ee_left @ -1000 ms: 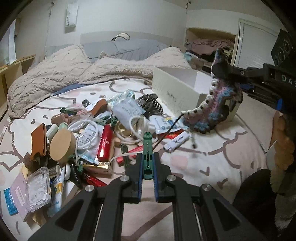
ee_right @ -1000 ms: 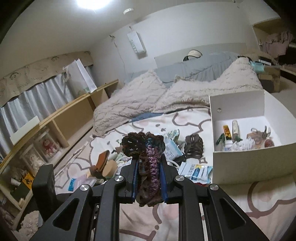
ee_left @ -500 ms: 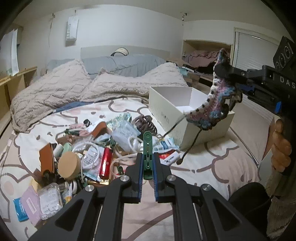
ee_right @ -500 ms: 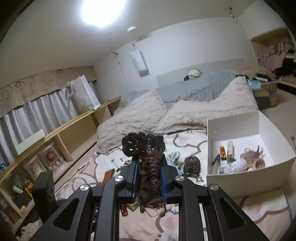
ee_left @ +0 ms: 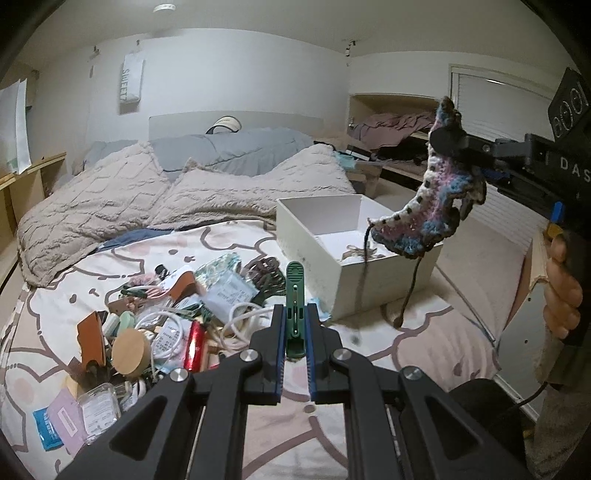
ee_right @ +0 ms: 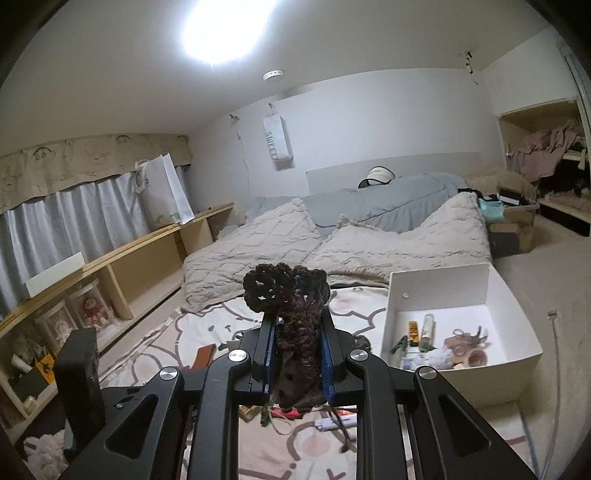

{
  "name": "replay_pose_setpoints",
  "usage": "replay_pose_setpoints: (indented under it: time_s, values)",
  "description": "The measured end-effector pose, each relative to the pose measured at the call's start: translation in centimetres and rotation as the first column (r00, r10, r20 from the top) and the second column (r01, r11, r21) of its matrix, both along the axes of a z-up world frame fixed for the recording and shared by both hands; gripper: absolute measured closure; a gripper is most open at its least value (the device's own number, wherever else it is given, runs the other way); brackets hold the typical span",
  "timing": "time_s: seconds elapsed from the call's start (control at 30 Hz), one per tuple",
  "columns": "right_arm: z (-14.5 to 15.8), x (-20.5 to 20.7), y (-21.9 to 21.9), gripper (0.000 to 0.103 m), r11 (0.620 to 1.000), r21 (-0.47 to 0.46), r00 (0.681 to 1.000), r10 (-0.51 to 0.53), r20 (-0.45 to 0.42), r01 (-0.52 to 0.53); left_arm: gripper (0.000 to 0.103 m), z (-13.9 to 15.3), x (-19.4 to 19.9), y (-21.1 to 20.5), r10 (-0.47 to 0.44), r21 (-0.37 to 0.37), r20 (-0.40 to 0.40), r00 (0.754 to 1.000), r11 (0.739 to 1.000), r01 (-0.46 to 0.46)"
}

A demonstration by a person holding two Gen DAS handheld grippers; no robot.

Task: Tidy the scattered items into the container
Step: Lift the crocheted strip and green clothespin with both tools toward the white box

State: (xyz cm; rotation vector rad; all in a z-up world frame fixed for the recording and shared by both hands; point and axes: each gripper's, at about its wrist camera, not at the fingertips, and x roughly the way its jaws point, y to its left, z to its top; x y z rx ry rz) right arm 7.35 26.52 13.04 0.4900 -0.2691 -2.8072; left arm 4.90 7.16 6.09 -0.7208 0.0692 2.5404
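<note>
Above the white cardboard box [ee_left: 373, 275], the right gripper [ee_left: 448, 142], clamped on a multicoloured crocheted piece [ee_left: 424, 218], had risen for dropping; the left gripper [ee_left: 295, 338] stayed pinching a green plastic clothespin [ee_left: 295, 291].

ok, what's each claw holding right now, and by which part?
Left claw is shut on a green clothespin, gripped at its lower end. Right claw is shut on a crocheted piece, pinched near its top edge, the rest dangling.

Glaring ceiling light [ee_right: 221, 27], dim room, fisheye-warped edges
</note>
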Motion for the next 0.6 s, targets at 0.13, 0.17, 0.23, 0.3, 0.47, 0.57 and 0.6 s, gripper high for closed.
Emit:
replay_pose_setpoints:
  time_s: [0.13,0.17,0.23,0.3,0.47,0.57,0.6]
  values:
    - [0.9,-0.1,1.2,0.082,0.999,0.012,0.999,-0.036,-0.012,0.037,0.093,1.1,0.0,1.0,-0.026,0.029,-0.001,1.0,0.999,0.026]
    - [1.1,-0.1,1.4,0.082,0.999,0.016,0.999,-0.042,-0.014,0.042,0.093,1.5,-0.2,1.3,-0.031,0.035,-0.002,1.0,0.999,0.031]
    - [1.9,-0.3,2.1,0.082,0.998,0.026,0.998,-0.056,-0.024,0.057,0.093,2.2,-0.5,1.9,-0.039,0.049,-0.008,0.999,0.998,0.039]
    - [3.0,-0.4,2.8,0.082,0.996,0.044,0.997,-0.072,-0.042,0.074,0.093,3.0,-1.1,2.5,-0.052,0.067,-0.011,0.999,0.996,0.052]
    - [5.4,-0.7,3.6,0.082,0.986,0.112,0.99,-0.112,-0.092,0.122,0.093,4.9,-2.6,4.6,-0.079,0.086,-0.036,0.996,0.993,0.081]
    - [7.0,-0.9,4.4,0.082,0.974,0.153,0.98,-0.145,-0.133,0.165,0.093,6.0,-3.8,5.9,-0.094,0.092,-0.052,0.994,0.991,0.099]
    - [7.6,-1.1,4.9,0.082,0.97,0.162,0.976,-0.16,-0.149,0.184,0.093,6.4,-4.3,6.4,-0.099,0.094,-0.061,0.993,0.99,0.104]
